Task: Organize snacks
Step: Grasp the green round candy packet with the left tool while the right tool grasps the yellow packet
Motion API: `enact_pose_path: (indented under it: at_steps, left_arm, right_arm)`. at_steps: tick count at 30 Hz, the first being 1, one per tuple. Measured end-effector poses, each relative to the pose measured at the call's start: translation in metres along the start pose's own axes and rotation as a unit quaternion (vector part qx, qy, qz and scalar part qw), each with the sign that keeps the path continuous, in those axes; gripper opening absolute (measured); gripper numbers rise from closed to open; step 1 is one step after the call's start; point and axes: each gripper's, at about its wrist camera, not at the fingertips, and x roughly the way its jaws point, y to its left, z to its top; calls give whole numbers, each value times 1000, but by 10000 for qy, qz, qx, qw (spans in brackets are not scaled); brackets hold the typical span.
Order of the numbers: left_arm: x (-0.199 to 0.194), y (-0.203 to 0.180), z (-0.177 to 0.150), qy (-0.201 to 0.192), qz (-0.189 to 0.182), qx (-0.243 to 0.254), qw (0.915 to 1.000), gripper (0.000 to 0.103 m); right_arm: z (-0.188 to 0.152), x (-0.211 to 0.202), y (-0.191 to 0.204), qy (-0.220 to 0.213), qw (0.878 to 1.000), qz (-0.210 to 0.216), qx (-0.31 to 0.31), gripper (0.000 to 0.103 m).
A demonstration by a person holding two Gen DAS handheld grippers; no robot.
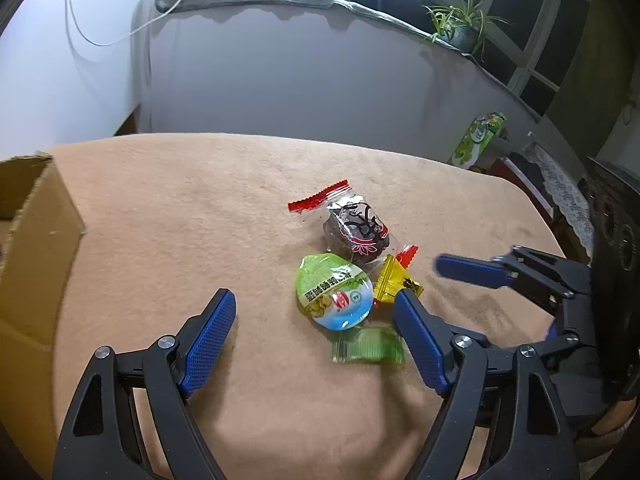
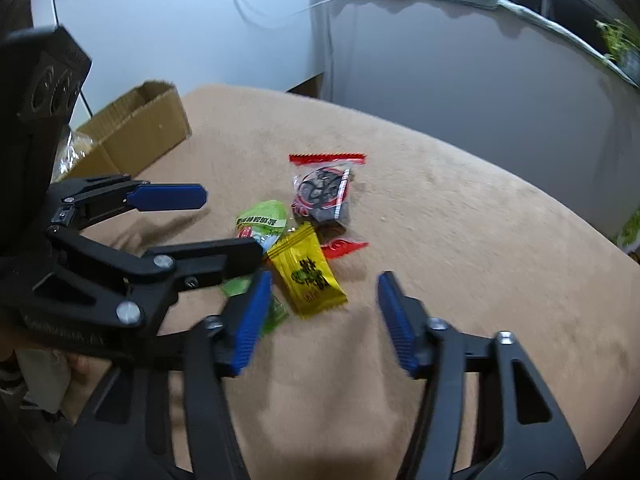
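- While both of my grippers hang over the desk (image 1: 160,208), four snacks lie in one cluster near its middle.
- Left gripper (image 1: 316,320): fingers spread wide, gripping nothing. The round green-lidded cup (image 1: 334,292) lies between them, nearer the right-hand finger (image 1: 420,344); the left-hand finger is well apart from it.
- The green wrapper (image 1: 366,346) lies just below the cup, its edge beside that same finger.
- Right gripper (image 2: 324,320): fingers apart and empty, pads touching nothing. The yellow packet (image 2: 308,276) lies just ahead of the gap, toward the left-hand finger (image 2: 248,324).
- The clear red-edged packet (image 2: 324,196) with dark contents lies beyond the yellow packet, touching it.
- The cardboard box (image 2: 140,128) stands open at the desk's left edge, well apart from the cluster.
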Motion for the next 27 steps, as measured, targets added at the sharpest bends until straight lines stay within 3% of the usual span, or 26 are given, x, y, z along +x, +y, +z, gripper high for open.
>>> enact_pose_path:
  at_steps: [1,2,3,5,10,19,27]
  left_arm:
    - [2,0,-1,9,-25,7,10000,79]
    - [3,1,-2,8,-77,17,10000,74]
    - [6,2,-4,52,-130,15,9999,68]
    - [7,3,-5,41,-172,40,9998,34]
    - [6,5,-5,84,-416,114,9990,26]
    - [-6,6,-3,-183,-509,150,9984,25]
    - [-46,-8,-11,-490,-428,270,9975,25]
  right_arm:
    - [0,3,0,14,10000,4,-4,41]
    - [-1,5,0,14,10000,-8,-2,29]
    - [-2,4,0,-11,10000,-47,7,26]
    - [-4,2,-1,-44,10000,2,64,26]
    - [-11,-5,-4,-144,9996,-41,236,25]
    - [-29,-35,-9,-466,9963,-106,718,25]
    - [-51,-72,-2,-755,9921,-134,993,25]
